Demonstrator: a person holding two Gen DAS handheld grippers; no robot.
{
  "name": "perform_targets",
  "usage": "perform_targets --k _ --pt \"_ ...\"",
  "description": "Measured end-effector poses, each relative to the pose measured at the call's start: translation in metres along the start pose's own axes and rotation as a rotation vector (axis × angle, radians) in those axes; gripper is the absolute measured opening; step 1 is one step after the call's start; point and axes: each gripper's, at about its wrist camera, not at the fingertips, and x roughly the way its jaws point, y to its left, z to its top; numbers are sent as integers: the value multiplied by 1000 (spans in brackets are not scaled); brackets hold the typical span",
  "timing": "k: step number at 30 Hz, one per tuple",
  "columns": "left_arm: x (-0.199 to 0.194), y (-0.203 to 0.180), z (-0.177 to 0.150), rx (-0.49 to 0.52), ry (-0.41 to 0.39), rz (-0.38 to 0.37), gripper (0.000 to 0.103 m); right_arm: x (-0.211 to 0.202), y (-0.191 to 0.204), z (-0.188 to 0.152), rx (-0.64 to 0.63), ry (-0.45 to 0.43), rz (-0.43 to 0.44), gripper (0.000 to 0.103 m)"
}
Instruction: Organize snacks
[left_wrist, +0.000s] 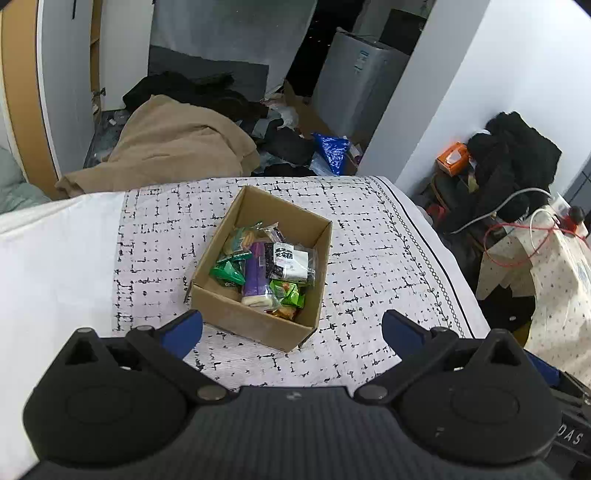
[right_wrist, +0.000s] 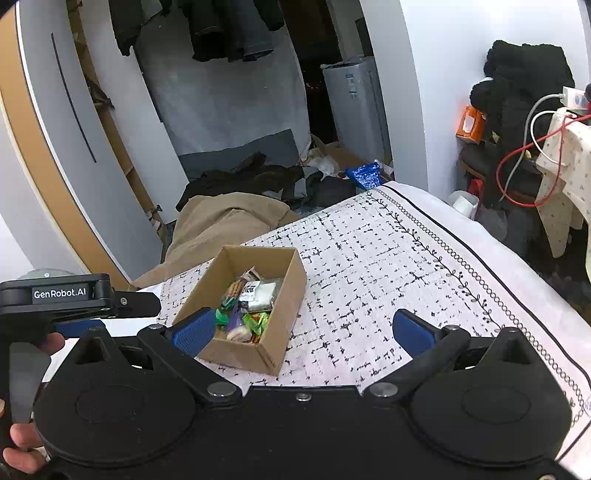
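left tool spread | box (snacks inside) | patterned bedsheet

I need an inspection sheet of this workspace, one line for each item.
Surface: patterned bedcover, bare around the box.
Job's things: open cardboard box holding snack packets, among them a purple packet.
Clutter: beige blanket and dark clothes on the floor beyond.
Grippers: left hand-held gripper open, empty; right hand-held gripper open, empty.
Cables: red cable and white cable at the right.
Surroundings: white appliance in the doorway.
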Motion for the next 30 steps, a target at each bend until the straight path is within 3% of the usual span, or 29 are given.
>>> perform_targets --k 30 --pt "-59 18 -24 233 -34 28 103 -53 52 -17 -81 42 -14 103"
